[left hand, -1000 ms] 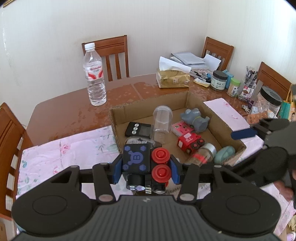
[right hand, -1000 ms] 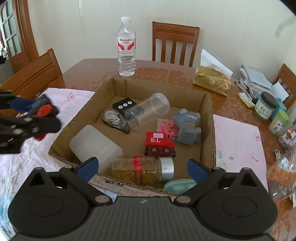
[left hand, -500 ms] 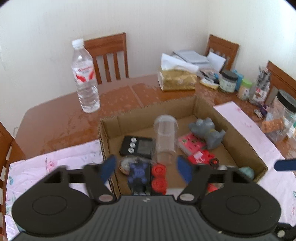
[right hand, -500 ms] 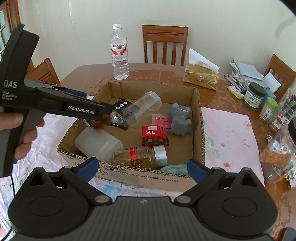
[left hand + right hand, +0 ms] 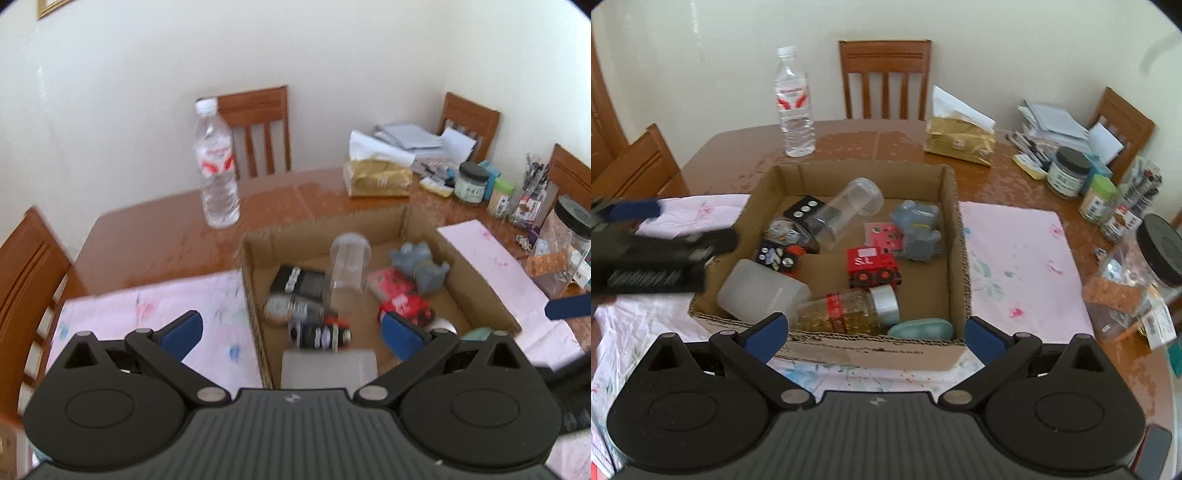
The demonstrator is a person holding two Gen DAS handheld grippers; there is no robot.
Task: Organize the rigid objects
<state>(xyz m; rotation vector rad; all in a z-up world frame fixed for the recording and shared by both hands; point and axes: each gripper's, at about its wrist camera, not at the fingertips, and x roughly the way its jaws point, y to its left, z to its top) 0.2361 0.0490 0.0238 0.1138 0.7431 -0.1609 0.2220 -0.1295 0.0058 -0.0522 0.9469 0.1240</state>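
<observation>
Both of your grippers, left gripper (image 5: 291, 330) and right gripper (image 5: 875, 334), are gaping wide and gripping nothing, hovering by the cardboard box (image 5: 955, 236); the black-and-red toy (image 5: 779, 258) is lying inside, touching the frosted container (image 5: 761, 293).

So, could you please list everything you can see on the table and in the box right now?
cardboard box: 1, brown, table centre
black-and-red toy: 1, in box, left side
red toy train: 1, in box, middle
grey toy: 1, in box, right
clear jar: 1, lying in box, rear
spice jar: 1, gold contents, silver cap, front of box
white container: 1, front-left of box
water bottle: 1, clear, standing behind box
tissue pack: 1, gold, behind box
left gripper: open, black, blue pads, above box
right gripper: open, black, blue pads, before box
</observation>
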